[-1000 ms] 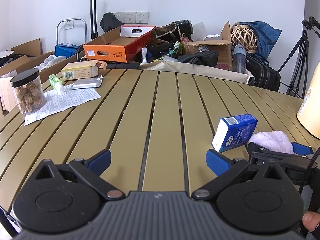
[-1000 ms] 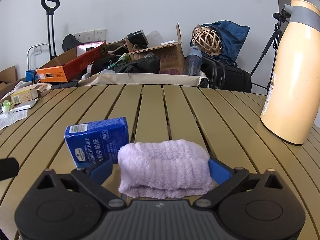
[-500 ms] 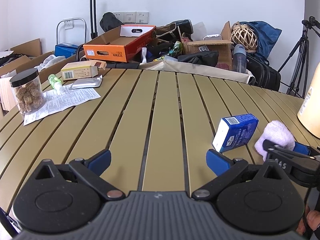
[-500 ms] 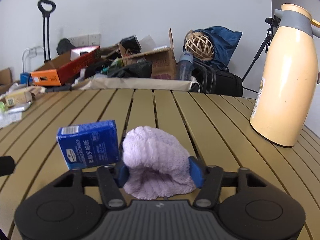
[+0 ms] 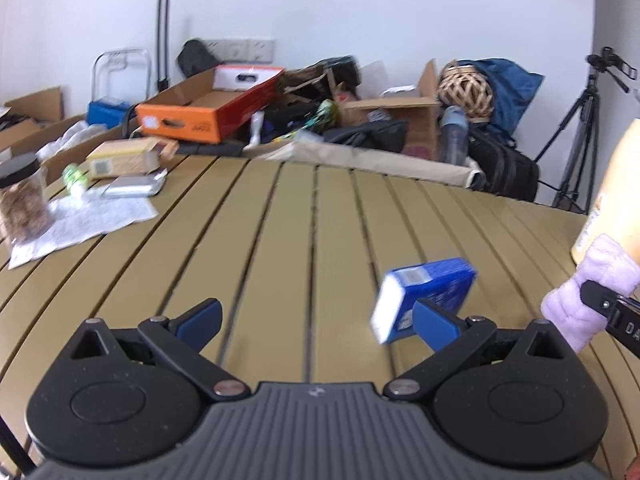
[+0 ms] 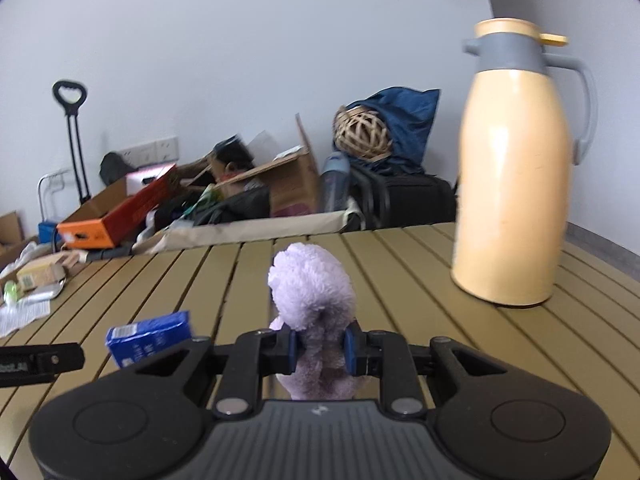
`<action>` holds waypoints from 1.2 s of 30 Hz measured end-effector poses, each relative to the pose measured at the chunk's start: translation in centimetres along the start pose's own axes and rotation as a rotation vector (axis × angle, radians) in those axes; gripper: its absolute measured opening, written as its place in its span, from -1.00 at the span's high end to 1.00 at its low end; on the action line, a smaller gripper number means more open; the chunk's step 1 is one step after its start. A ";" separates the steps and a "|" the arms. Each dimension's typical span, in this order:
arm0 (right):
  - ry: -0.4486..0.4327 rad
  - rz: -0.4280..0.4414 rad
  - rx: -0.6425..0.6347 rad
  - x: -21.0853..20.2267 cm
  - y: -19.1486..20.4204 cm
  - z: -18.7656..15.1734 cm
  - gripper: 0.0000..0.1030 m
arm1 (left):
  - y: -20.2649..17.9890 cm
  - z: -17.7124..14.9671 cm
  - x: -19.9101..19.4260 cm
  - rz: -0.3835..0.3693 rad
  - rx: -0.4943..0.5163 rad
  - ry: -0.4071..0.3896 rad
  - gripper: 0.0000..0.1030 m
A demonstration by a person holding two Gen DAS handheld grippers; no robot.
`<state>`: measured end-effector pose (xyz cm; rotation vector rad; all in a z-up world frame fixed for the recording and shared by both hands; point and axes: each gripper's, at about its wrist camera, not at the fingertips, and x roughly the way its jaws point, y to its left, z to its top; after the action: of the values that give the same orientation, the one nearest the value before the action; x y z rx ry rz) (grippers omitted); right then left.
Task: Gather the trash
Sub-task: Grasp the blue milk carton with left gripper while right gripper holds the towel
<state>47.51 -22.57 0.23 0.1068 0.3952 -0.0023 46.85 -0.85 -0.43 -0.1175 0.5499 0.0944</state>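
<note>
A: Two grippers up. right gripper (image 6: 320, 351) just finished closing on the lilac cloth (image 6: 311, 288), pinched at its middle, held off the slatted table (image 6: 400, 272).

B: Handling?

A: Soft, light, squashes flat; should hold there without slipping, ends just flop.

B: Left?

A: left gripper (image 5: 316, 320) spread wide, empty, blue tissue box (image 5: 424, 296) just beyond its right finger. Box looks light, stiff-sided. Blurred; label unreadable, no bin visible.

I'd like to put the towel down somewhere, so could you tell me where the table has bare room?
The slatted table is bare across its middle, between the leaflet with the jar and the blue box. More bare slats lie between that box and the yellow jug. The corner with the leaflet, jar and cardboard carton is crowded.
</note>
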 end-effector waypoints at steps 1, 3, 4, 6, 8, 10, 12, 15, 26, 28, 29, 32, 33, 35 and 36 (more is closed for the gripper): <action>-0.007 -0.006 0.006 -0.2 -0.5 0.1 0.60 | -0.6 0.1 0.2 -0.012 0.010 -0.008 -1.00; -0.019 -0.016 0.016 -0.7 -1.5 0.3 0.60 | -1.6 0.3 0.7 -0.029 0.036 -0.014 -1.00; -0.024 -0.023 0.021 -0.9 -2.0 0.4 0.60 | -2.2 0.4 1.0 -0.040 0.053 -0.017 -1.00; -0.035 -0.034 0.031 -1.3 -3.0 0.6 0.60 | -3.2 0.5 1.6 -0.057 0.082 -0.023 -1.00; -0.043 -0.048 0.040 -1.6 -3.8 0.8 0.60 | -3.9 0.7 2.3 -0.077 0.091 -0.023 -1.00; -0.045 -0.060 0.047 -1.6 -4.5 0.9 0.60 | -4.6 0.7 3.1 -0.093 0.096 -0.009 -1.00; -0.047 -0.072 0.056 -1.6 -5.1 0.9 0.60 | -5.1 0.7 3.9 -0.089 0.090 0.006 -1.00; -0.046 -0.077 0.064 -1.3 -5.4 0.9 0.60 | -6.1 0.8 4.9 -0.066 0.099 0.032 -1.00; -0.058 -0.051 0.089 -1.5 -5.7 0.9 0.60 | -7.6 1.9 8.3 0.009 -0.017 0.155 -1.00; -0.057 -0.045 0.096 -1.5 -5.8 0.9 0.60 | -8.0 1.8 8.7 0.033 -0.017 0.177 -1.00; -0.058 -0.042 0.100 -1.6 -5.9 1.0 0.60 | -8.2 1.7 8.9 0.044 -0.014 0.180 -1.00; -0.063 -0.033 0.108 -1.8 -6.0 1.0 0.60 | -8.6 1.4 9.1 0.067 -0.020 0.174 -1.00; -0.065 -0.030 0.112 -1.9 -6.1 1.0 0.60 | -8.8 1.2 9.1 0.068 -0.019 0.169 -0.99; -0.070 -0.022 0.118 -2.1 -6.2 1.2 0.60 | -9.3 1.1 9.0 0.075 -0.001 0.159 -0.77; -0.073 -0.019 0.120 -2.2 -6.2 1.2 0.60 | -9.4 1.0 8.9 0.083 0.003 0.158 -0.67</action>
<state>45.81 -28.86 1.53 0.2209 0.3228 -0.0485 56.10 -9.45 -3.46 -0.0997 0.7124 0.1660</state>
